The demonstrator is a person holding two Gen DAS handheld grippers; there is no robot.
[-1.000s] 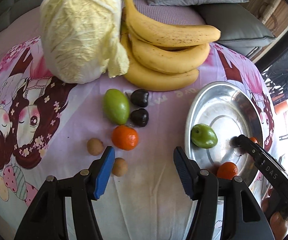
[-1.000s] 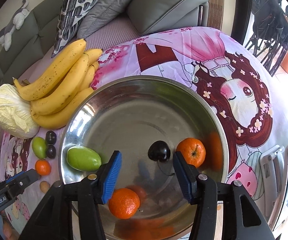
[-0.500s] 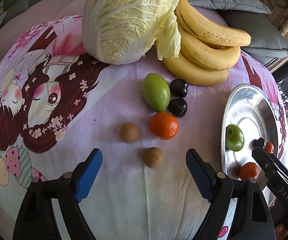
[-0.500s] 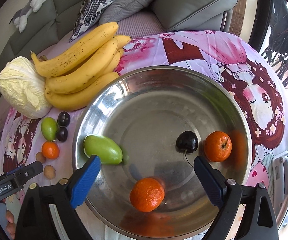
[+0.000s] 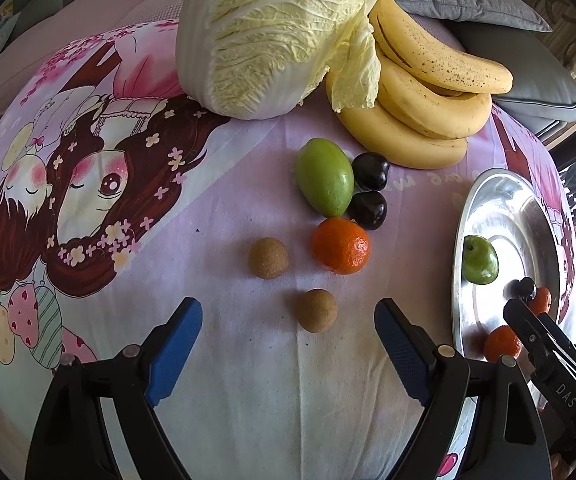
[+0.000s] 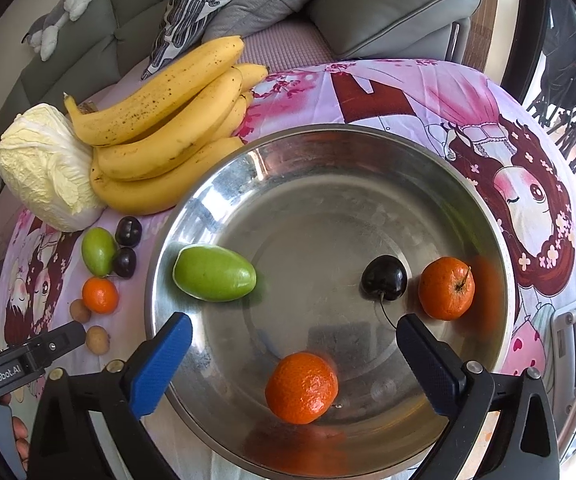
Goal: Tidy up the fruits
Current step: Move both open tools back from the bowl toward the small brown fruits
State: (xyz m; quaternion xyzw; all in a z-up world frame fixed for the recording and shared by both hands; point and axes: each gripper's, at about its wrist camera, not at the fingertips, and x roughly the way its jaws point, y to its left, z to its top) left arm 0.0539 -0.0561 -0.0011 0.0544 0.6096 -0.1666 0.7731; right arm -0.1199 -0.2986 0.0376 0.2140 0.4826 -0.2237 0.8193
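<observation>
The left gripper (image 5: 288, 332) is spread wide and empty, with a longan (image 5: 316, 310) between its fingers on the cloth (image 5: 215, 380). Beyond lie a second longan (image 5: 268, 258), a tangerine (image 5: 340, 245), a green fruit (image 5: 325, 176) and two cherries (image 5: 369, 187). The right gripper (image 6: 294, 352) is also spread and empty, above the bowl (image 6: 215, 200), which holds a green fruit, a cherry and two tangerines.

Both grippers spread wide

The left gripper (image 5: 288, 336) and right gripper (image 6: 294, 354) hover with jaws parted, holding nothing.
</observation>
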